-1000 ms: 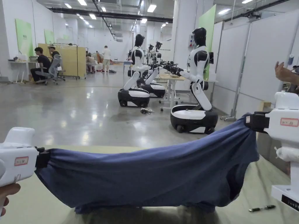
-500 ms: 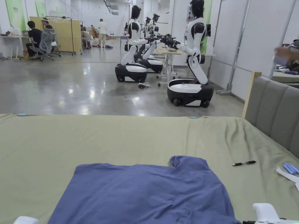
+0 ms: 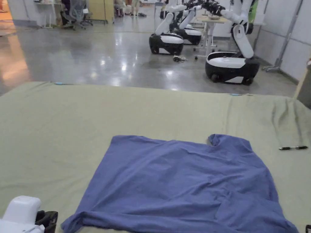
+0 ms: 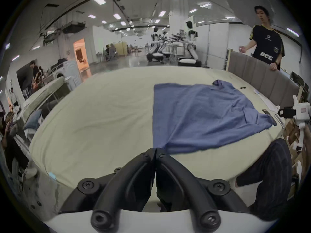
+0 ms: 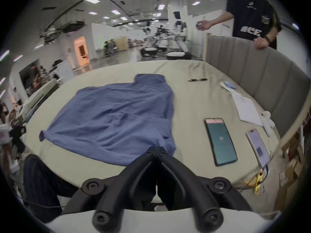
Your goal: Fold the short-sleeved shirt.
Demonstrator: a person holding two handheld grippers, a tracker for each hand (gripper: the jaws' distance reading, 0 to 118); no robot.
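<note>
Head view: the blue short-sleeved shirt [image 3: 185, 185] is seen spread flat on the bed [image 3: 60, 121], which is covered w/ a pale green sheet. One sleeve is turned toward the far edge of the bed; some wrinkles are seen across the cloth, and the near hem is slightly rolled at its left corner. A pen [image 3: 293, 148] is seen on the sheet, well apart from the shirt on its right.

The left claw [image 3: 45, 218] is seen at the bottom left corner of the head view, just beside the shirt's near left corner. In the left gripper view the left claw's jaws are seen pressed together, tips at the near edge of the shirt; no cloth can be made out between them, though the tips lie so close to the hem that contact can't be ruled out.

In the right gripper view the right claw [image 5: 157, 150] is seen w/ jaws together as well, tips overlapping the near right corner of the shirt; whether cloth is pinched there cannot be told. To the right of the shirt two phones [image 5: 220, 140] are seen lying on the sheet, w/ sheets of paper [image 5: 247, 110] beyond them, near the padded headboard [image 5: 269, 75].

A person in a dark top [image 5: 250, 13] is seen standing behind the headboard, one hand resting on its top edge. White-and-black wheeled robots [image 3: 232, 60] are seen parked on the glossy floor beyond the bed.
</note>
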